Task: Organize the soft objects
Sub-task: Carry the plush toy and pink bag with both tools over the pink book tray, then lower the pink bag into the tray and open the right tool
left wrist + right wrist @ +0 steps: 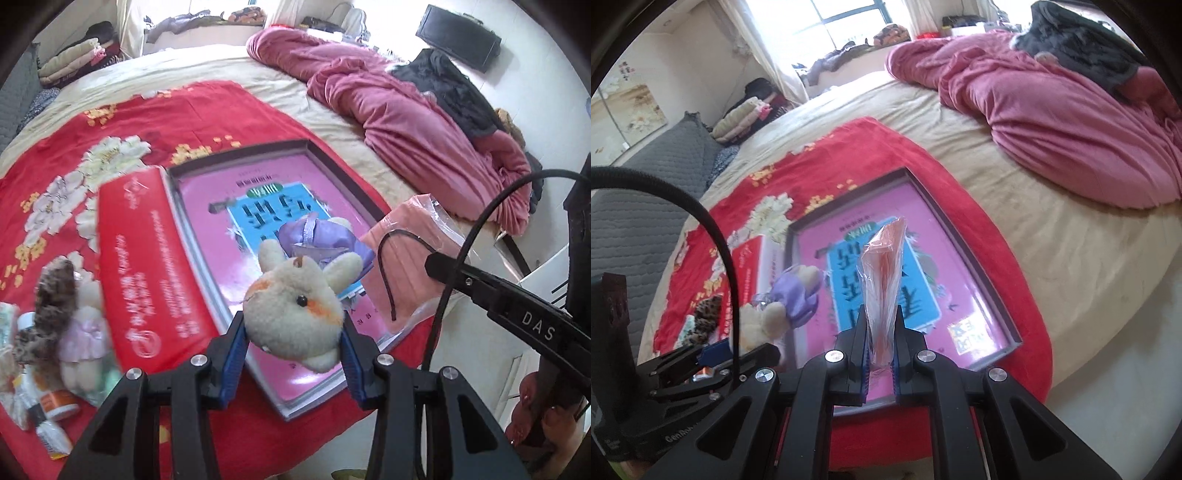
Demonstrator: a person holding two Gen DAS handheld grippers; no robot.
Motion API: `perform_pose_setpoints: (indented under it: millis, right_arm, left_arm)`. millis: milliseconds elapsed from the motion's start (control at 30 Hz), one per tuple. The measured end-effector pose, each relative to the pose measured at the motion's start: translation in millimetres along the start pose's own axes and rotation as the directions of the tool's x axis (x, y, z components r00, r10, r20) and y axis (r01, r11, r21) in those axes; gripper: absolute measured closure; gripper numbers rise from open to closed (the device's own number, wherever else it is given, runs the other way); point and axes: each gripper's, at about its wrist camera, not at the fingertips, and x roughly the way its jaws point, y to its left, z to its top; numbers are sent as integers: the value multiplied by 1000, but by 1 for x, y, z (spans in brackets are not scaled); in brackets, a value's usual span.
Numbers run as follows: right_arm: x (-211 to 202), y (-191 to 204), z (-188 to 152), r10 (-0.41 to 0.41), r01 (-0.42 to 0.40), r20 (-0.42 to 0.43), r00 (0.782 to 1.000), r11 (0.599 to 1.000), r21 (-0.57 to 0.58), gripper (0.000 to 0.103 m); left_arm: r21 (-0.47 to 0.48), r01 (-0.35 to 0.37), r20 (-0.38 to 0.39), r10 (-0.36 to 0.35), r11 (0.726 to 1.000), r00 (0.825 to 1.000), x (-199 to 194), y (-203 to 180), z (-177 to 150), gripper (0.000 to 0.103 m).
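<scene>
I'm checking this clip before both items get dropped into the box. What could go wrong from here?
1. The left claw pinches only the plush rabbit by its head; the purple-dressed body hangs free and may catch the box rim.
2. The right claw grips the thin bagged pink cloth at one edge; the slick plastic might slip.
3. Both claws are close together above the box, so they could collide.

"DAS" on black tong arm [532, 325], book cover [280, 236] print seemingly unreadable
</scene>
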Motion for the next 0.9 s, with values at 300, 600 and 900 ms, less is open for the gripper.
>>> perform_pose_setpoints:
  millis: [300,600,900]
  right_arm:
    - [25,-22,-5,-25,27,-62,998,999,23,91]
    - [49,-26,-6,-110,109,-118,987,994,-14,71]
    - [47,-26,-8,-221,212,-102,970,973,-90,52]
  left_arm:
    - [14,-26,-60,27,1000,998,34,-8,-3,56]
    - [33,-34,-90,37,999,995,48,-14,-7,56]
    - [24,-45,-120,47,999,992,59,-15,-14,55]
